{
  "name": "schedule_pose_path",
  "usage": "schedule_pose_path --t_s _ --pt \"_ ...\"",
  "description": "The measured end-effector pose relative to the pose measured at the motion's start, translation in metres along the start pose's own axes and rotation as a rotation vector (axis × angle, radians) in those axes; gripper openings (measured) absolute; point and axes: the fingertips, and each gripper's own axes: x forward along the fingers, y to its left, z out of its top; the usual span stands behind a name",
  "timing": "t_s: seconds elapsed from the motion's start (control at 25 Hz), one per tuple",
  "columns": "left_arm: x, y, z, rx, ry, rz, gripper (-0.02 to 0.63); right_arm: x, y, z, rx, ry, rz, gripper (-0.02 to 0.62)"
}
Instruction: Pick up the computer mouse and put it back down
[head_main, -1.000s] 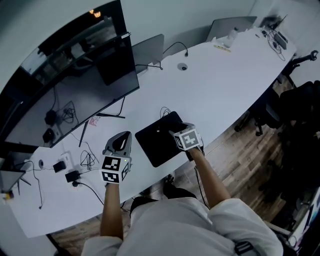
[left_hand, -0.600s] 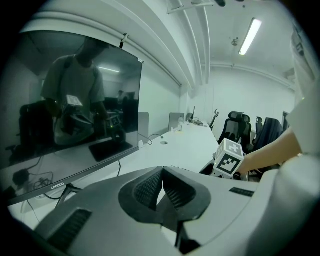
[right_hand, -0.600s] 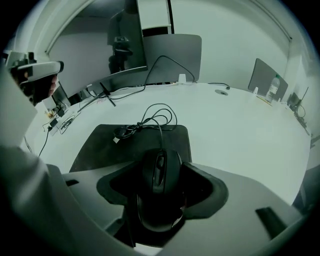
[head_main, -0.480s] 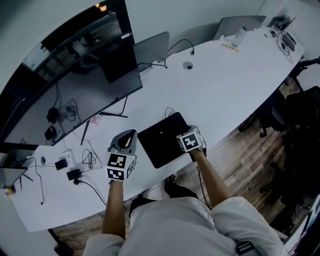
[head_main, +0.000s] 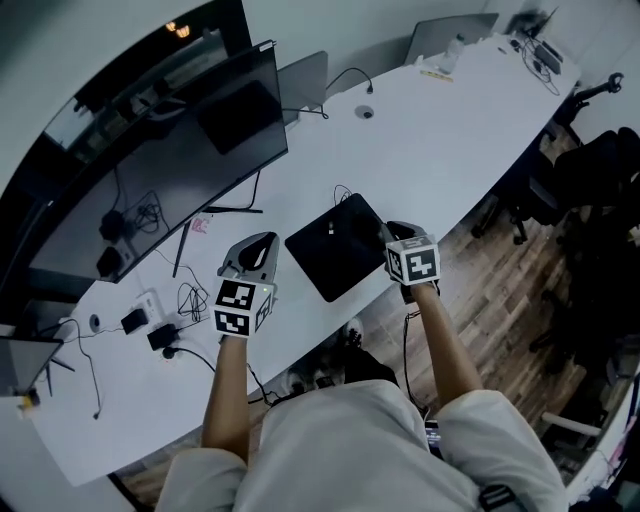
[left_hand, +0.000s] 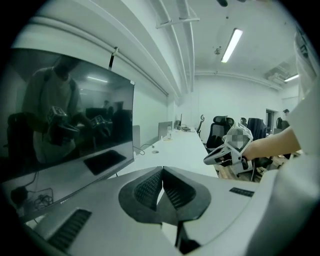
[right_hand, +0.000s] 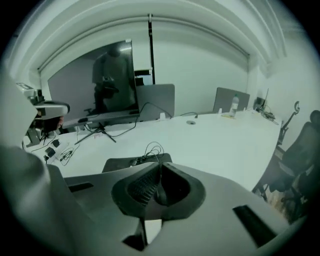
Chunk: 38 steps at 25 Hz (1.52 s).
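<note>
Bearing mouse (head_main: 331, 229), white table (head_main: 470, 140) spans office.

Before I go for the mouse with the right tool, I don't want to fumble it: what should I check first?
1. The mouse is in view and lies on the pad: ok.
2. The right tool is open for a grasp: not ok, its jaws are together.
3. The right tool is at the mouse: not ok, it sits short of it; the mouse lies near the pad's far edge.
4. The left tool is off the pad: ok, it is to the pad's left, jaws together.
5. The cable will give when the mouse is lifted: cannot tell; it loops just beyond the mouse.
</note>
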Motion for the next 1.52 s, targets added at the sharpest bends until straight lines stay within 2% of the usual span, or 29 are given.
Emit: schedule_pose_path --t_s 0.04,0.16,0.32,0.68,1.16,1.52 --pt "-0.009 -0.001 0.004 0.014 -0.016 -0.010 0.018 -0.017 0.003 0.006 0.007 -0.035 -0.017 0.015" --pt "-0.040 -0.005 0.018 0.059 -0.072 -0.034 0.018 -0.073 0.022 0.028 0.013 -0.147 -0.054 0.015" --pt "-0.085 -0.013 0.038 0.097 -0.151 -0.058 0.018 -0.151 0.060 0.050 -0.062 -0.269 -0.113 0.014" --pt "-0.187 -0.042 0.076 0.182 -0.299 -0.121 0.018 -0.297 0.144 0.068 -0.176 -0.449 -0.203 0.014" --pt "-0.284 -0.081 0.100 0.280 -0.413 -0.180 0.018 -0.387 0.225 0.059 -0.280 -0.524 -0.235 0.014" --pt "-0.305 -0.108 0.105 0.321 -0.445 -0.230 0.018 -0.403 0.237 0.057 -0.313 -0.527 -0.248 0.012"
